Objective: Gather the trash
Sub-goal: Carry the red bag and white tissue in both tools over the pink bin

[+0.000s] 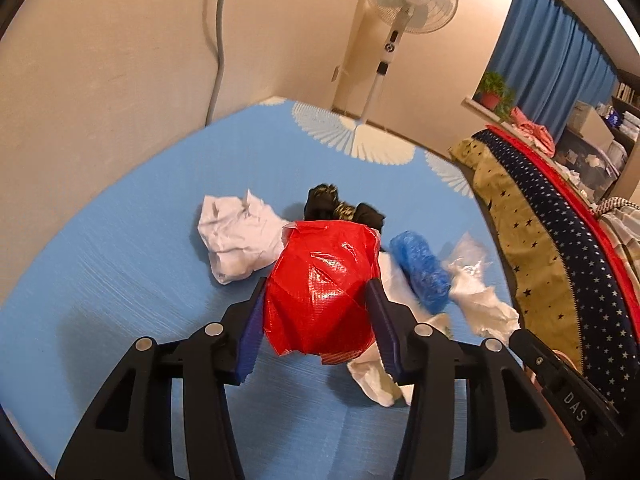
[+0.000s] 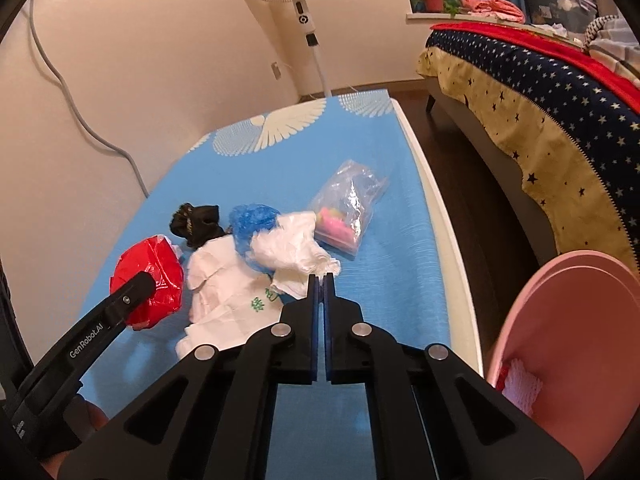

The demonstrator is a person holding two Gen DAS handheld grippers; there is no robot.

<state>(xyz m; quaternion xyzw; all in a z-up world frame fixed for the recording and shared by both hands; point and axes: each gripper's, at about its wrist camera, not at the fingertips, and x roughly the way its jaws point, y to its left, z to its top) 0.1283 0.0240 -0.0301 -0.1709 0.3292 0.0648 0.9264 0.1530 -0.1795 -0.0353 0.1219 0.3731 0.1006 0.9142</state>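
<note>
Two claws are loaded: your left claw (image 1: 316, 312) clamps the red wad (image 1: 320, 292), your right claw (image 2: 322, 280) pinches the white bag (image 2: 296, 256) above the bench (image 2: 384, 248). Next, carry both to the pink bin (image 2: 568, 344).

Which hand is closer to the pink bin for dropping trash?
Right, probably: the pink bin sits beside the right gripper, which pinches white plastic. The left gripper grips the red wad.
</note>
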